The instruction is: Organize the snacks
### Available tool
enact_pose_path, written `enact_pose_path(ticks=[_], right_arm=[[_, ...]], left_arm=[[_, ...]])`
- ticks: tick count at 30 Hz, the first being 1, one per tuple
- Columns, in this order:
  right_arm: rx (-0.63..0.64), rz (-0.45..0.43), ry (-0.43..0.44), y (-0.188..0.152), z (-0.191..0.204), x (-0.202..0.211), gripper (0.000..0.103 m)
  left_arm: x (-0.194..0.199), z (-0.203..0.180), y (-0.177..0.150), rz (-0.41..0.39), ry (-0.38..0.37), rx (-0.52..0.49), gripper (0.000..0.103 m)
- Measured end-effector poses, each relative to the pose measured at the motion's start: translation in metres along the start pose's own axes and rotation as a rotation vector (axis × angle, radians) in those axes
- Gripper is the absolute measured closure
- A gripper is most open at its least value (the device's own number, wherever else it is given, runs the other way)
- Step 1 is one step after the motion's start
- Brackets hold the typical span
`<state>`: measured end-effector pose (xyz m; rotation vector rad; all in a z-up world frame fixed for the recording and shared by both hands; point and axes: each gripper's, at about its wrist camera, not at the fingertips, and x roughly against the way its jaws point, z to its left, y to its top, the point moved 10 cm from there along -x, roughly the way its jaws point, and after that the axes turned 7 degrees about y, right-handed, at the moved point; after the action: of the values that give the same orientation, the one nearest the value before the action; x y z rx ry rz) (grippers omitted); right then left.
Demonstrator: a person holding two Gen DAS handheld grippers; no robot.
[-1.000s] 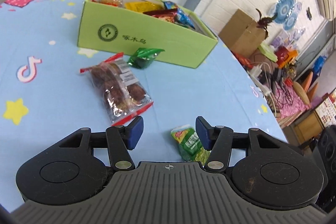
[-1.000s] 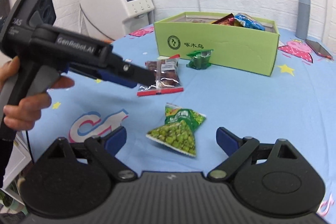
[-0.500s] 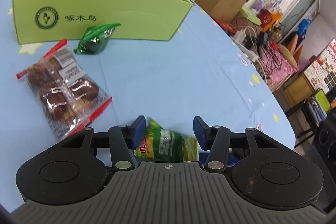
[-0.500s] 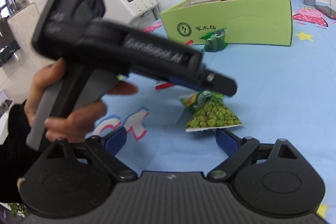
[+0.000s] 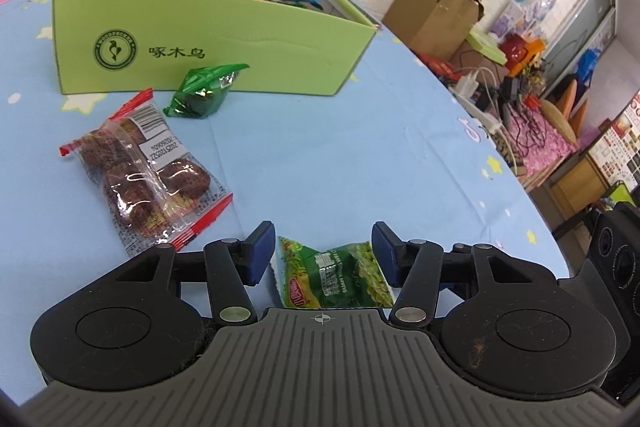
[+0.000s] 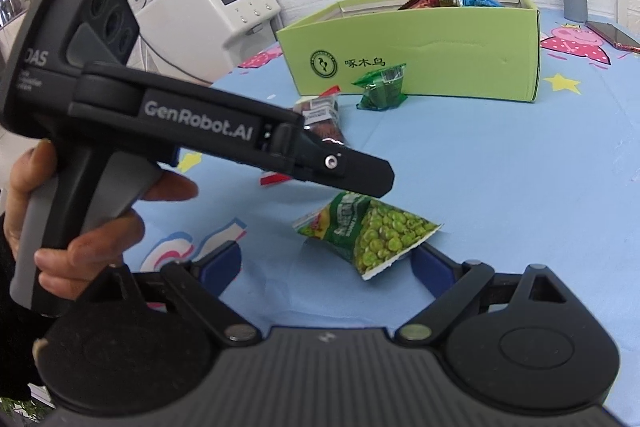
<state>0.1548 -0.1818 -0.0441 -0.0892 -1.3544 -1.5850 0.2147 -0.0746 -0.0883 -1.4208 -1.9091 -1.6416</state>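
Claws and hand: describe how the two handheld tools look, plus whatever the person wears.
Both are black plastic. The left claw has blue pads on thin black linkage arms with silver pivot pins, round black housings and a ribbed grey body. The right claw looks the same. The right view shows white "GenRobot.AI" lettering, a grey handle and three round lenses on the left tool. The hand has a dark sleeve.

The green pea packet (image 5: 336, 277) is glossy printed plastic. The box (image 5: 224, 43) is matt green cardboard. The tablecloth (image 5: 360, 155) looks like smooth, creased cloth.
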Motion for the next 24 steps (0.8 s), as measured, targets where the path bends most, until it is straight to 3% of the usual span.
enact_pose_path(ticks=[7,13,18,21,24], right_arm=[[0.020,-0.003,-0.026,0.002,-0.001,-0.001,0.010],[0.032,-0.014,-0.069,0.000,-0.008,-0.002,0.010],[0.080,-0.019,-0.078,0.002,-0.006,-0.008,0.012],[0.129,-0.001,-0.099,0.001,-0.005,-0.008,0.022],[0.109,-0.002,-0.077,0.001,-0.007,-0.005,0.024]], left_arm=[[0.002,-0.004,0.002,-0.004,-0.010,-0.006,0.059],[-0.007,0.003,-0.012,0.022,-0.003,0.008,0.050],[-0.010,0.003,-0.019,0.005,0.000,0.000,0.057],[-0.009,0.002,-0.022,-0.006,0.013,-0.010,0.066],[-0.009,0.002,-0.023,-0.008,0.012,0.011,0.069]])
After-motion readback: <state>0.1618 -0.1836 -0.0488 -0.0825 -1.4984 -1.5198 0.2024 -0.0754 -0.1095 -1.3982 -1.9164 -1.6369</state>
